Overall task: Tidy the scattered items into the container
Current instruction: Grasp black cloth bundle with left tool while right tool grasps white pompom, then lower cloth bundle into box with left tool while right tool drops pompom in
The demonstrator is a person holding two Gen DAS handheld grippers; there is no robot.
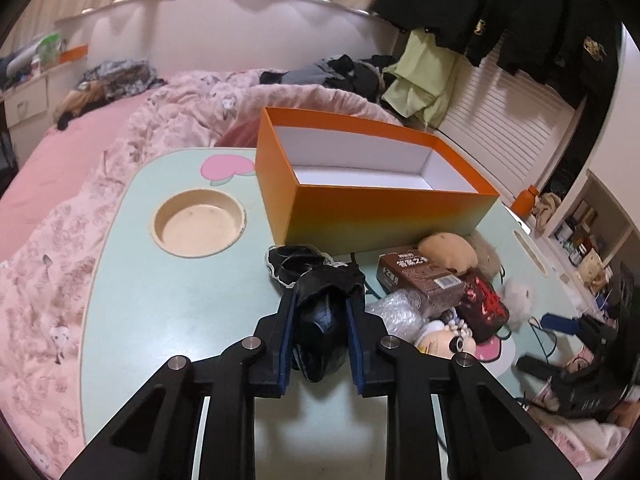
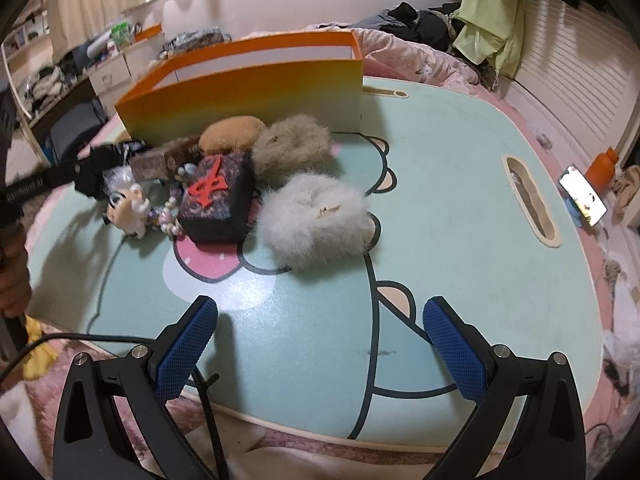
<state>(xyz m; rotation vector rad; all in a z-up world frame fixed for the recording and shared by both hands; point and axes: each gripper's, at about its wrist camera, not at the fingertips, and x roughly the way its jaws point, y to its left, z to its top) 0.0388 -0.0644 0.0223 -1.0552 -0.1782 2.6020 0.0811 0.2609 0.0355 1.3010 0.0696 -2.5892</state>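
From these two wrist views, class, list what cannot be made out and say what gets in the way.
- Black item in the left hand-held gripper: left wrist view; pads hide its sides, so what it is stays unclear.
- Orange box interior: right wrist view; its near wall blocks it.
- Brown carton print: left wrist view; too small to read.
- Left hand-held gripper in the right wrist view: blurred at the left edge.

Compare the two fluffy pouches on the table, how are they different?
The grey-white fluffy pouch is paler and looks larger in the right wrist view; the beige fluffy pouch is tan-grey. The grey-white one lies further out from the orange box with bare table beside it, while the beige one sits close to the box, next to a brown plush. Both are long-furred, rounded and still outside the box.
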